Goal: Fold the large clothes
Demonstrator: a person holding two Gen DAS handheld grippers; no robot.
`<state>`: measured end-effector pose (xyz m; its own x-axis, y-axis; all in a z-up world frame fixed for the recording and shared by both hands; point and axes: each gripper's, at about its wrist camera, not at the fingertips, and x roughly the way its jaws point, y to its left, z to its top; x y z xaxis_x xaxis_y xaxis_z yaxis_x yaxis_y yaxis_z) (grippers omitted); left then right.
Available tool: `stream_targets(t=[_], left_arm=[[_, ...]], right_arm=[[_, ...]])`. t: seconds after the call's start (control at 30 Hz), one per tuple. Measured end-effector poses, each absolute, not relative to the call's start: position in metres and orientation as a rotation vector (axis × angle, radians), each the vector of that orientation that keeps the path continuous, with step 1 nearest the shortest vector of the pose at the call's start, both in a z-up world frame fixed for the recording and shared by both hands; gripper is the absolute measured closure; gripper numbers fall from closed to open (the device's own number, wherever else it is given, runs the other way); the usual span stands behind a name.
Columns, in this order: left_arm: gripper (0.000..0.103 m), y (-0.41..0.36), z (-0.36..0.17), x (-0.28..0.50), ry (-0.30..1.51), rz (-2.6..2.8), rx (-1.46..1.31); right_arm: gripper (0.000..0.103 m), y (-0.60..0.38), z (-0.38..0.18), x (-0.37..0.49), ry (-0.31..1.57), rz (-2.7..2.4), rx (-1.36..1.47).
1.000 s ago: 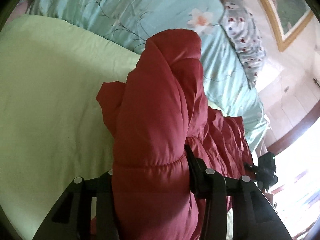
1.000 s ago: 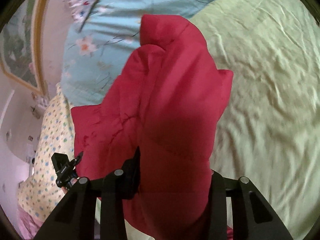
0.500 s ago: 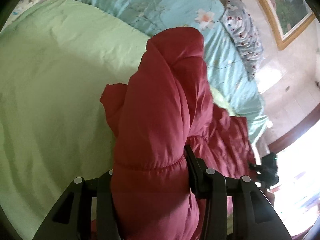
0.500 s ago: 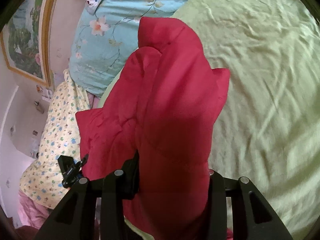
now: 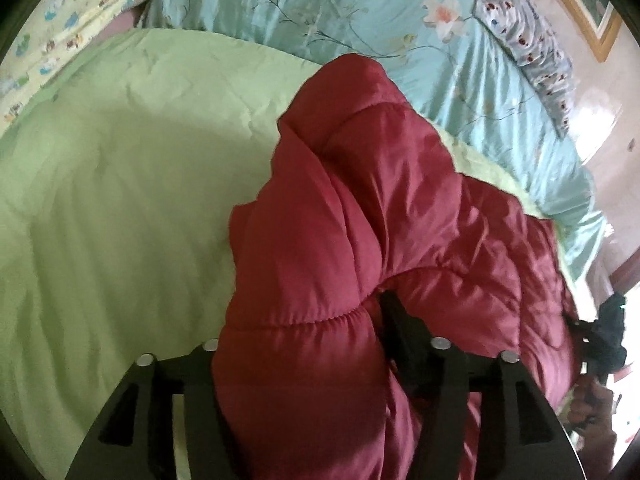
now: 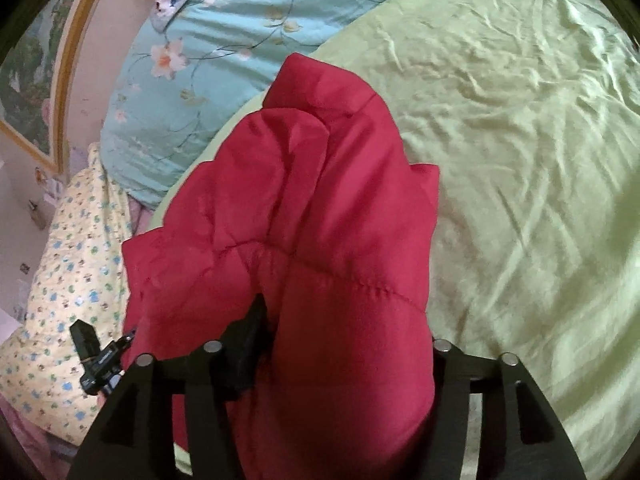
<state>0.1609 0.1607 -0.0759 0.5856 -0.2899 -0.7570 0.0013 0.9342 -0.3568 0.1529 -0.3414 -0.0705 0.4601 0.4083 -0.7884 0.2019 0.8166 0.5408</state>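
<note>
red jacket (image 5: pixel 344 240) hides left gripper's (image 5: pixel 296 344) far jaw

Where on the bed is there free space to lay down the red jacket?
The green sheet is bare to the right of the red padded jacket in the right wrist view, and to its left in the left wrist view. The far side is crowded: a blue floral quilt, a spotted pillow and a yellow printed blanket border the sheet there.

Quilted red jacket (image 5: pixel 360 260) glossy; green sheet (image 6: pixel 520 160) matt, creased cloth.
</note>
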Motion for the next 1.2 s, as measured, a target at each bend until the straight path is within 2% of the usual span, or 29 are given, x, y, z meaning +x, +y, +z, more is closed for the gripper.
stream_targets(t=[0.2,0.33,0.83,1.07,1.2], left_arm=[[0.020,0.151,-0.063,0.148,0.924,-0.088,-0.332],[0.019,0.155,-0.052,0.133,0.918,-0.075,-0.377],[0.019,0.120,0.001,0.057,0.843,-0.131,-0.263],[0.019,0.089,0.008,0.049,0.844,-0.220,-0.184],[0.019,0.068,0.002,0.053,0.859,-0.247,-0.124]], right_arm=[[0.034,-0.337,-0.068,0.152,1.100,0.090,0.605],[0.028,-0.338,-0.064,0.149,1.090,0.072,0.599],[0.026,-0.339,-0.042,0.132,1.052,-0.024,0.589],[0.023,-0.314,0.018,0.104,0.894,-0.110,0.371],[0.023,-0.273,0.023,0.105,0.899,-0.016,0.243]])
